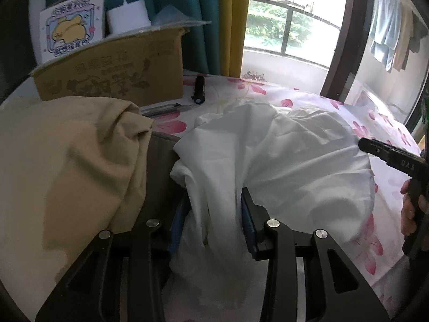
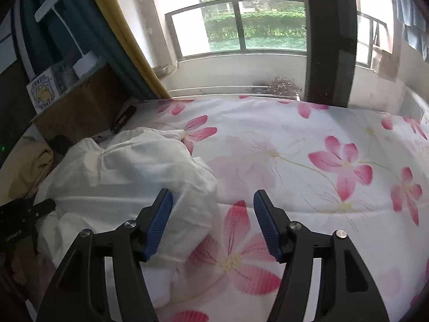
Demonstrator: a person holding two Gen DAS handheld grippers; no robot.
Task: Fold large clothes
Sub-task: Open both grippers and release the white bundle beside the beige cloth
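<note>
A crumpled white garment (image 1: pixel 281 155) lies on the floral bed sheet (image 2: pixel 321 147). My left gripper (image 1: pixel 214 214) is shut on a bunched fold of it, and the cloth fills the gap between the blue pads (image 1: pixel 248 222). The rest of the garment spreads away to the right. In the right wrist view the white garment (image 2: pixel 134 166) lies at the left. My right gripper (image 2: pixel 213 214) is open above the sheet, its left finger over the garment's edge and nothing between the pads. The right gripper (image 1: pixel 370 145) shows at the left wrist view's right edge, held by a hand (image 1: pixel 410 209).
A beige garment (image 1: pixel 67 161) is heaped left of the white one. Behind it stands a cardboard box (image 1: pixel 112 75) with a card and a white lamp base on top. A black cylinder (image 1: pixel 199 88) and a pen (image 1: pixel 166 108) lie beside the box. Flowered sheet stretches bare to the right, below the window.
</note>
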